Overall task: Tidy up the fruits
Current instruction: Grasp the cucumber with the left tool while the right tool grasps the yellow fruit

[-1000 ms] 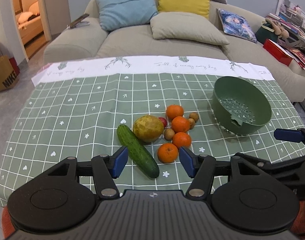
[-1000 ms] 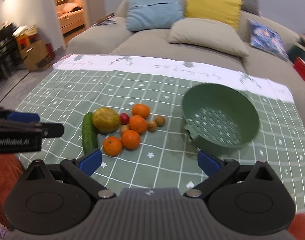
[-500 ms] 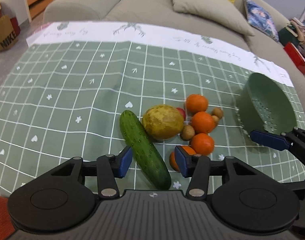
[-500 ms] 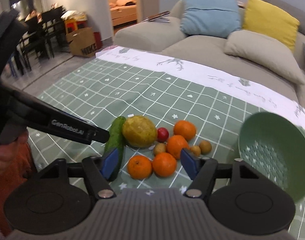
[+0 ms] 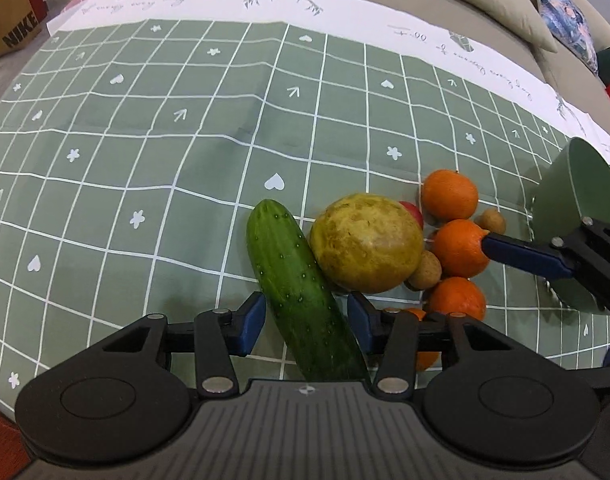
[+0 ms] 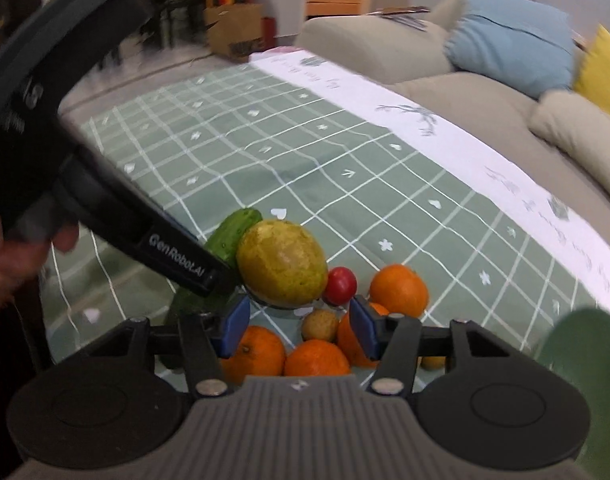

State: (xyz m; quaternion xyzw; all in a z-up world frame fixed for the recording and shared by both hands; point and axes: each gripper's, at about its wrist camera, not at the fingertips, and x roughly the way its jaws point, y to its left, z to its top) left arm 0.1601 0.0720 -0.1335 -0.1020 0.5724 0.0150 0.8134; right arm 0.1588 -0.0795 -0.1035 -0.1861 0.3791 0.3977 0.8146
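The fruit sits bunched on the green checked cloth [image 5: 185,168] of the bench: a cucumber [image 5: 301,292] lying lengthwise, a big yellow-green round fruit [image 5: 365,242] touching its right side, four oranges, a few small brown fruits and one small red fruit [image 6: 340,285] tucked behind the big one. My left claw [image 5: 305,322] is released, its blue pads on either side of the cucumber's near half without pressing it. My right claw [image 6: 297,330] is also released, low over the oranges, with a small brown fruit [image 6: 320,325] showing between its pads and an orange [image 6: 253,354] just under the left pad. The green colander [image 5: 577,224] stands at the right edge of the pile.

The big yellow-green fruit crowds the cucumber, and the left claw's body reaches across the cucumber in the right view.

Half a second ago my left pads were short of the cucumber; now they straddle it. My right claw has dropped closer and narrowed.

Only the right view shows my left hand [image 6: 9,256] on the handle, the blue cushion [image 6: 513,40] and the doorway; it is blurred. Only the left view shows the cucumber's full length.
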